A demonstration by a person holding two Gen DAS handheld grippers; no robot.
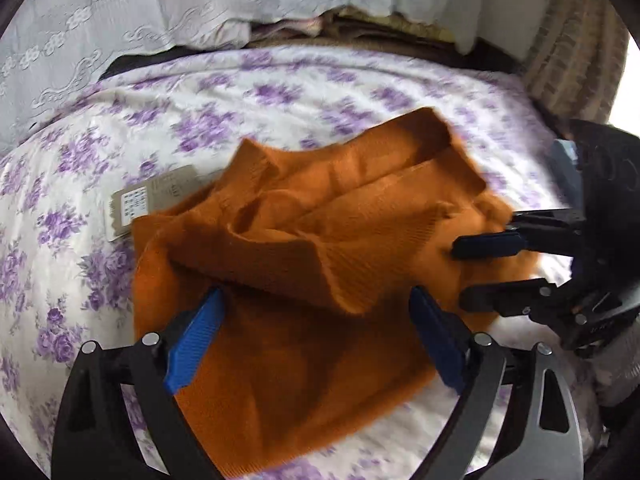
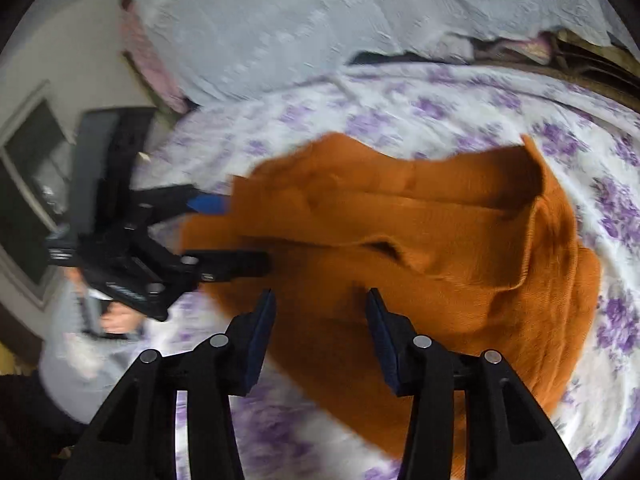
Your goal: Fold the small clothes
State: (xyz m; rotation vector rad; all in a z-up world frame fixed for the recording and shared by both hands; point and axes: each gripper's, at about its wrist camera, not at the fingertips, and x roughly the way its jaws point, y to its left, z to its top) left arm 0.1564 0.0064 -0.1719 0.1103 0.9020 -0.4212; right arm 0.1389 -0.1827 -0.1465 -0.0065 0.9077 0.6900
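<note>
An orange knit garment [image 1: 320, 220] lies rumpled and partly folded over itself on a bedsheet [image 1: 100, 168] printed with purple flowers. A grey paper tag [image 1: 148, 204] sticks out at its left edge. My left gripper [image 1: 316, 292] hovers over the garment's near part with its blue pads wide apart and nothing pinched between them. My right gripper [image 1: 460, 274] reaches in from the right over the garment's edge. In the right wrist view the right gripper [image 2: 320, 294] stands open above the garment [image 2: 440, 240], holding no cloth. The left gripper [image 2: 244, 232] shows open at the garment's left edge.
A pale embroidered cover [image 1: 120, 20] drapes along the back of the bed. Folded textiles [image 1: 360, 28] are tucked under it, and a brown ribbed blanket [image 1: 568, 52] lies at the far right. A person's hand [image 2: 120, 320] grips the left tool's handle.
</note>
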